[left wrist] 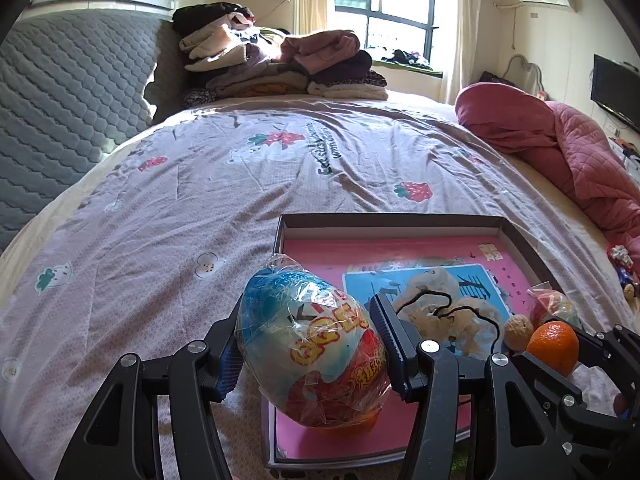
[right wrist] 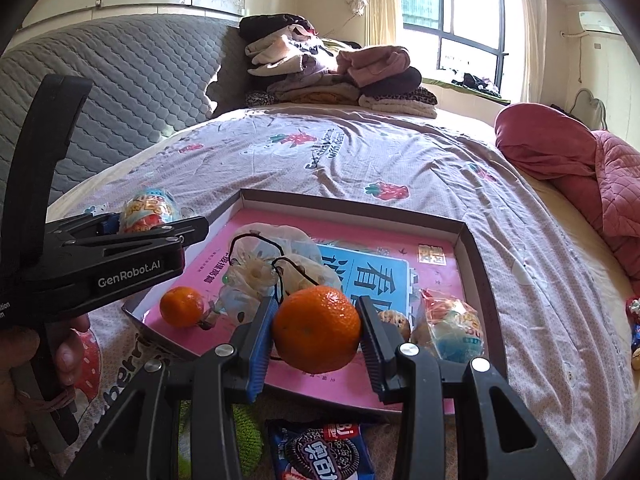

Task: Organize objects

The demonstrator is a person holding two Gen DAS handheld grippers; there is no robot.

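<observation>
My left gripper is shut on a plastic-wrapped toy egg, blue, white and red, held over the near left corner of a shallow box with a pink lining. The egg also shows in the right wrist view, above the box's left edge. My right gripper is shut on a mandarin orange, held over the box's near edge. In the box lie another orange, a white hair accessory with black cord, a walnut and a second wrapped egg.
The box sits on a bed with a pink printed cover. A cookie packet and something green lie near the front. Folded clothes are stacked at the far end, a pink quilt at the right, small toys beside it.
</observation>
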